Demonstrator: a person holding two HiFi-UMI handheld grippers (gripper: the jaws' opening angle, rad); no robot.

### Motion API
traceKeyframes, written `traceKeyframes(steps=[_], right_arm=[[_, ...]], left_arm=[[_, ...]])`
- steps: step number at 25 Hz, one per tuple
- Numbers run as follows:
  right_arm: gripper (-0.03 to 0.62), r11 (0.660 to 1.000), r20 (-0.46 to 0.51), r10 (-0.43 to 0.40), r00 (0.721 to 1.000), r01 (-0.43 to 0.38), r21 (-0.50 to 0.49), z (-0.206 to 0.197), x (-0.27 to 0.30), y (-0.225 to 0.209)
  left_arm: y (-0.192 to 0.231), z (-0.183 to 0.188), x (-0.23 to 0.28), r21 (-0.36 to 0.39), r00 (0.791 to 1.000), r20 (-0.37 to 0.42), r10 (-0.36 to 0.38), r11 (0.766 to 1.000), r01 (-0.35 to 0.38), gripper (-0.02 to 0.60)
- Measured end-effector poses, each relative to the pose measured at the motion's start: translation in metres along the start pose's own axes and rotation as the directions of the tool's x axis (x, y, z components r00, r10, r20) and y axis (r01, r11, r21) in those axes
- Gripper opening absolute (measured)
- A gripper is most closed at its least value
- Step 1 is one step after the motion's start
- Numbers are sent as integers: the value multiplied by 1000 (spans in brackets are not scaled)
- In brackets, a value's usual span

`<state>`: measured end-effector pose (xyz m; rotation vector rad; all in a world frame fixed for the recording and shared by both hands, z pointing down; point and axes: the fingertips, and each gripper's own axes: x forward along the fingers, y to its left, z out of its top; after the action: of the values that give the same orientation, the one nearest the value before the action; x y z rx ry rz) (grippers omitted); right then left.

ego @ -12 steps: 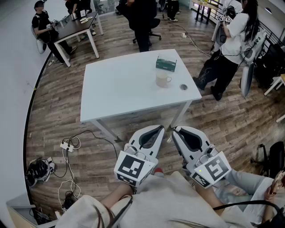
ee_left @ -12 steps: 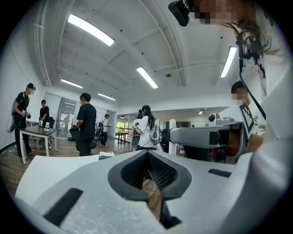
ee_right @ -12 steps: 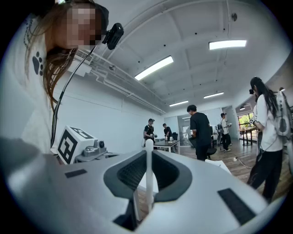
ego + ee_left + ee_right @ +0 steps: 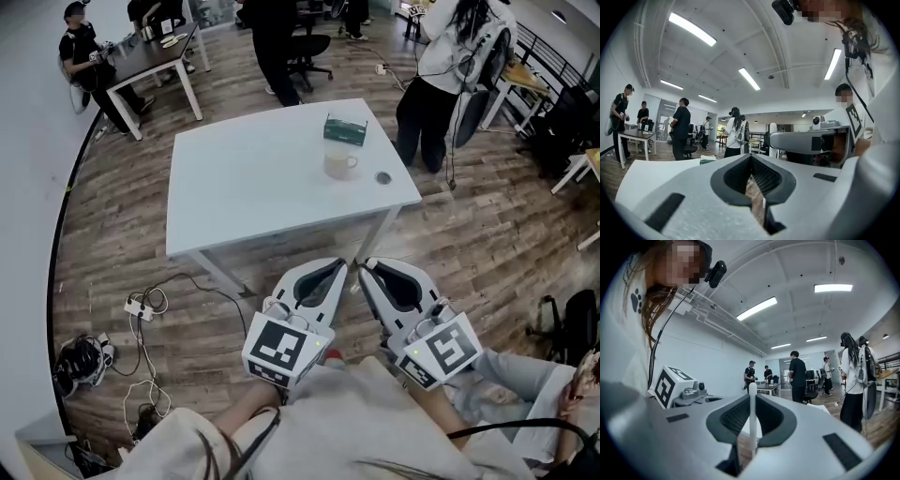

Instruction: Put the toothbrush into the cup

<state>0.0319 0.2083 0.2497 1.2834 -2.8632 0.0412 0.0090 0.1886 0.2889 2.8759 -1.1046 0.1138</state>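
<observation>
Clamping a thin white stick upright in the right gripper, most likely the toothbrush; keeping the left gripper pinched together on nothing. Both hanging well short of the table, with the cup way out on its far right part, just in front of a green box. Best to reach out over the cup first, keep the stick vertical, lower it inside the rim, then let go. Can't make out the bristle end anywhere, and can't really spot the brush from the head view.
</observation>
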Motion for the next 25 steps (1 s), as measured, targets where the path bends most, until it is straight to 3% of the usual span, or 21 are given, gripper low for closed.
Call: traceKeyframes(steps=[16,25], right_arm=[[47,999,-1,-41,999,41,19,-2,6,19],[48,998,1,-61,998,61,33,-4,20,-3]], left_arm=[[13,-5,-22,-24,1000,16,-7,1000,7,8],[38,-12,-7,-41,1000,7,4,999,-4,8]])
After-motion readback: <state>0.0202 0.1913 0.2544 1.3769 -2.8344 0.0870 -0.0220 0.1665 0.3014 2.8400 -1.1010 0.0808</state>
